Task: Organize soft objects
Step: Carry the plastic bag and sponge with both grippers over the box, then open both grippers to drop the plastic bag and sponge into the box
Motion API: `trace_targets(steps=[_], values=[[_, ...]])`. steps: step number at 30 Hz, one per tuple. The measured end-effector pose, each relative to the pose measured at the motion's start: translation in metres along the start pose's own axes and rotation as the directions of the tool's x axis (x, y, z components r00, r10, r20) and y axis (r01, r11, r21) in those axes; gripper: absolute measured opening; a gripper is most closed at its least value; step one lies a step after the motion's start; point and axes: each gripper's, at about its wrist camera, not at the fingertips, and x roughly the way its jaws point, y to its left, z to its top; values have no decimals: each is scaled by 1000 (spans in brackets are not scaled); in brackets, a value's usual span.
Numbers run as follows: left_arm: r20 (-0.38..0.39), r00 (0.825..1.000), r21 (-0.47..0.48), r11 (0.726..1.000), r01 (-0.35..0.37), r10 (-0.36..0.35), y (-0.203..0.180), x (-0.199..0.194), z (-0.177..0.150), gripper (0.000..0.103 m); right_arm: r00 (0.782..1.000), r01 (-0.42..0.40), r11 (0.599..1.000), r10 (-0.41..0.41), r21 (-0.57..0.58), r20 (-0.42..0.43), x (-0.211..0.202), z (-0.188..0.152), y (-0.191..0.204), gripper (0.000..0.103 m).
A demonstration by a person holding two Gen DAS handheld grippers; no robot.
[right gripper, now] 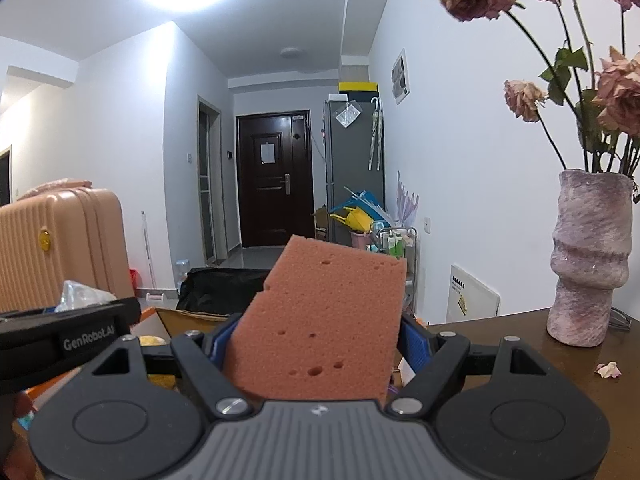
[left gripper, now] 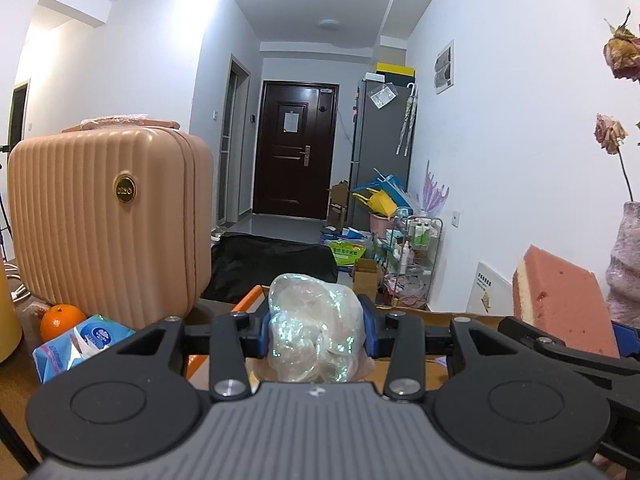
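Left wrist view, left to right: a ribbed peach hard-shell suitcase (left gripper: 108, 220) standing upright at nine o'clock on the wooden tabletop (left gripper: 12, 392); an orange (left gripper: 60, 320) touching its lower corner; a blue pack of wet wipes (left gripper: 80, 340) just beside the orange, toward seven o'clock; the left gripper (left gripper: 318, 334) at centre, its blue pads pinching a crumpled iridescent plastic bag (left gripper: 316, 328) held clear of the table; a dark entrance door (left gripper: 294, 148) at twelve o'clock down the hallway, with a grey refrigerator (left gripper: 380, 148) to its right. Right wrist view, left to right: the same suitcase at nine o'clock; the bag's crinkled tip peeking above the left gripper's black arm; the right gripper (right gripper: 320, 344) at centre, jaws set wide and clamped on a pink sponge (right gripper: 324, 320) (pitted with small holes, tilted up toward twelve o'clock); a mottled purple vase (right gripper: 588, 260) of wilted pink roses (right gripper: 616, 100) at three o'clock, one fallen petal (right gripper: 608, 369) near its base.
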Motion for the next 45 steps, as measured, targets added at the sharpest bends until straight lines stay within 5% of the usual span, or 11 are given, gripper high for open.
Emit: trace_targets(steps=[16,20,25,45], values=[[0,999,49,998,-48,49,-3,13,-10,46,999,22,998,-24,-56,-37,21,-10,6,80],[4,998,27,997,-68,68,-1,9,-8,66,998,15,999,-17,-39,-56,21,-9,3,83],[29,994,-7,995,-104,104,5,5,-6,103,997,16,1000,-17,-13,-73,21,-8,-2,102],[39,990,-39,991,-131,132,13,-7,-6,103,999,25,999,-26,-22,-35,-5,-6,1,103]])
